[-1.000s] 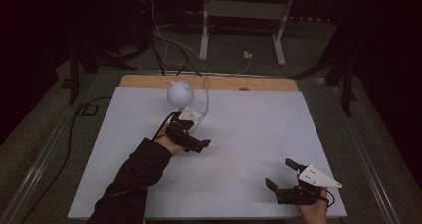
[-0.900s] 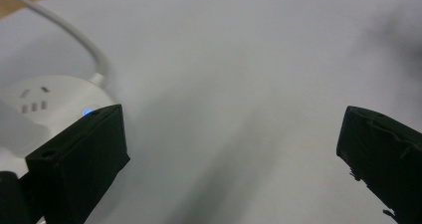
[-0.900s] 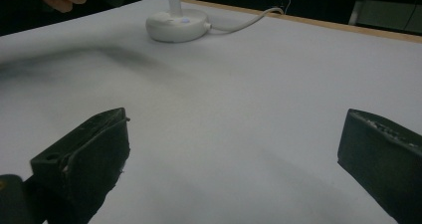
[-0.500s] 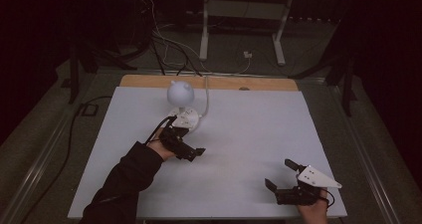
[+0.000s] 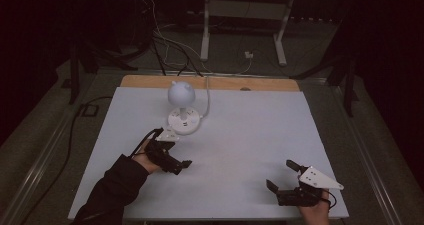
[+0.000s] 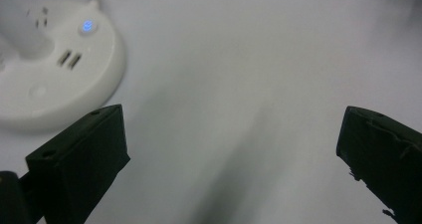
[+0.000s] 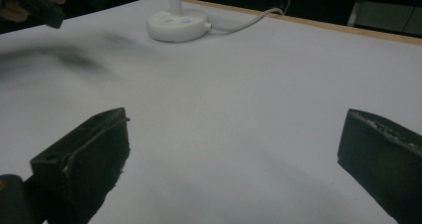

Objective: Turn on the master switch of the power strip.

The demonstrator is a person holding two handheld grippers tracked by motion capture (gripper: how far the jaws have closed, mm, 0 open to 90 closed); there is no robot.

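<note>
The left gripper has drawn back from the lamp, jaws apart and empty like the right gripper, suggesting it is done there.

Left gripper — jaws spread wide, nothing between them — hovers just near of the lamp base; right gripper, likewise agape, well apart.

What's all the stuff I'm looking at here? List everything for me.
lamp: one, white, round head on a round base with a blue light, far left-centre of the table
lamp cable: one, white, runs off the far edge
table: one, white top, wooden far edge
metal stand: one, pale grey, on the floor behind
left gripper: one, black, open, near the lamp base
right gripper: one, black, open, near right corner
</note>
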